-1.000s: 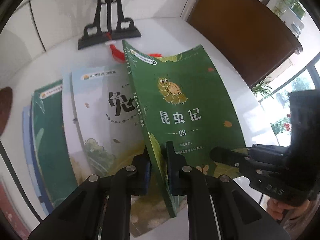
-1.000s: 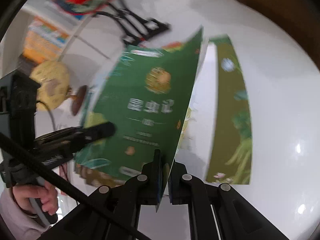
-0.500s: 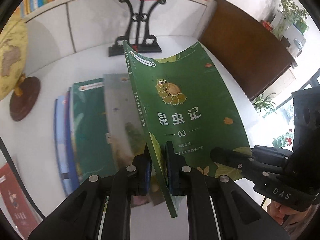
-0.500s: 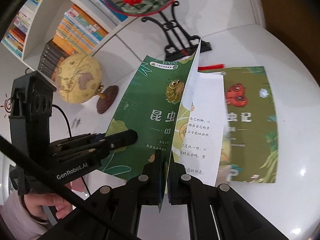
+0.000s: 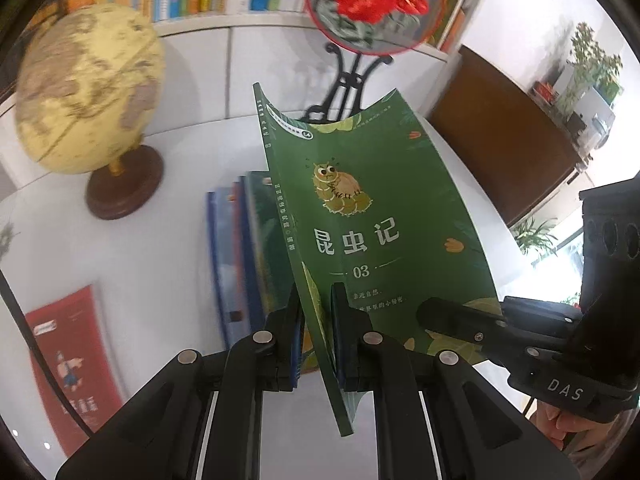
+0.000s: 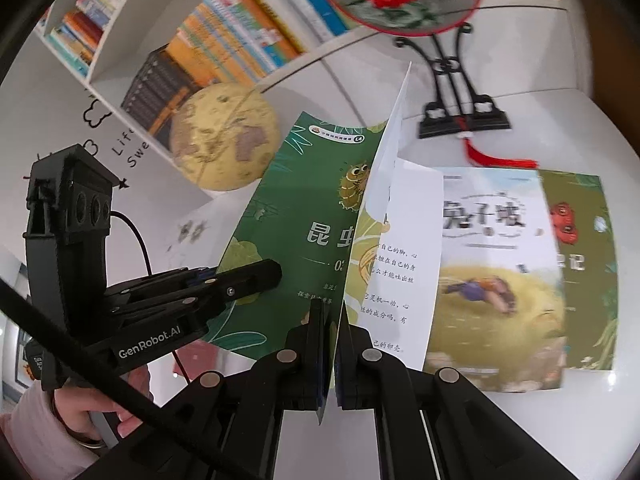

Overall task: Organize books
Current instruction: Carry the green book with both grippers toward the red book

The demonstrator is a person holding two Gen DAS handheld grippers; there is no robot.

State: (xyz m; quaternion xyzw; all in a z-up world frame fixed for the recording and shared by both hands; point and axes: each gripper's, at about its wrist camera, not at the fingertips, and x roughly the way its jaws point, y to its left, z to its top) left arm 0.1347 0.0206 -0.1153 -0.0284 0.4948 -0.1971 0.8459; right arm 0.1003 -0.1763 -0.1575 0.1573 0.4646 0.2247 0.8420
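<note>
The left gripper (image 5: 316, 340) is clamped on the spine edge of the green book (image 5: 372, 216), near its lower corner, and the right gripper (image 6: 334, 344) pinches the front cover at the opposite lower edge, jaws closed tight on it. Between them the book hangs clear of the white table (image 5: 168, 264), cover bowed toward me, and from the right side a few white inner pages fan loose behind the cover. Under and just behind it lies a flat stack of books (image 5: 240, 248); in the right wrist view a pale illustrated book (image 6: 492, 264) sits on top of another green one (image 6: 580, 248). A red booklet (image 5: 68, 364) lies well apart toward the left, by the globe (image 5: 88, 88), and a fan on a black stand (image 6: 460, 112) is at the back. As I judge it the tidying is mid-way: some books are piled, this one is in the air with no place yet, the red one untouched
</note>
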